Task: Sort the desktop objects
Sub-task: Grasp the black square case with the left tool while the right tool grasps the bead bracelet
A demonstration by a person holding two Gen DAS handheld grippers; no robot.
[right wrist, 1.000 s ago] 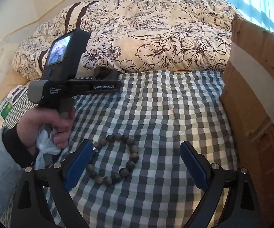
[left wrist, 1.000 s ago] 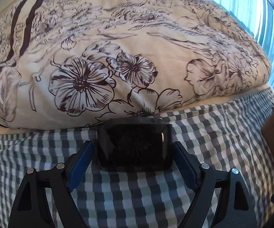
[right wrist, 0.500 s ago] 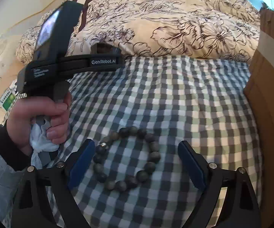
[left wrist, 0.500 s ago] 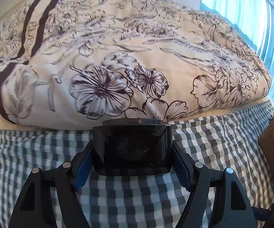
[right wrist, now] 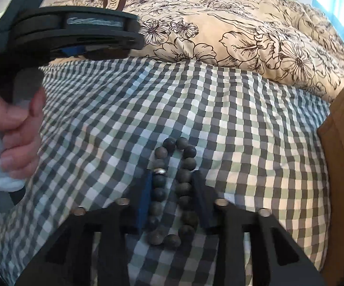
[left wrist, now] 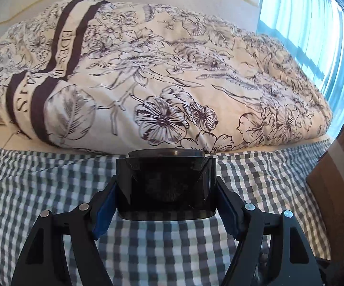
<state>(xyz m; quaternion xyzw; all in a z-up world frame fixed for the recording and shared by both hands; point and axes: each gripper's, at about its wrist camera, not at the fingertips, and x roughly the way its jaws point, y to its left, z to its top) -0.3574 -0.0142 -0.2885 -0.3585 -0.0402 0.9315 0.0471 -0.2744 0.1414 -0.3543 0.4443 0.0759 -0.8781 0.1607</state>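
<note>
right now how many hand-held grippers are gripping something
2. The left hand-held gripper clamps a dark box above the checked sheet; the right hand-held gripper squeezes the bead bracelet on it.

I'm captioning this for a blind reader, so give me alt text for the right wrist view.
The right claw is shut on a bead bracelet, squeezing it into a narrow loop on a checked cloth. At left a hand holds the left claw's handle; a flowered quilt lies behind and a cardboard box stands at right.
</note>
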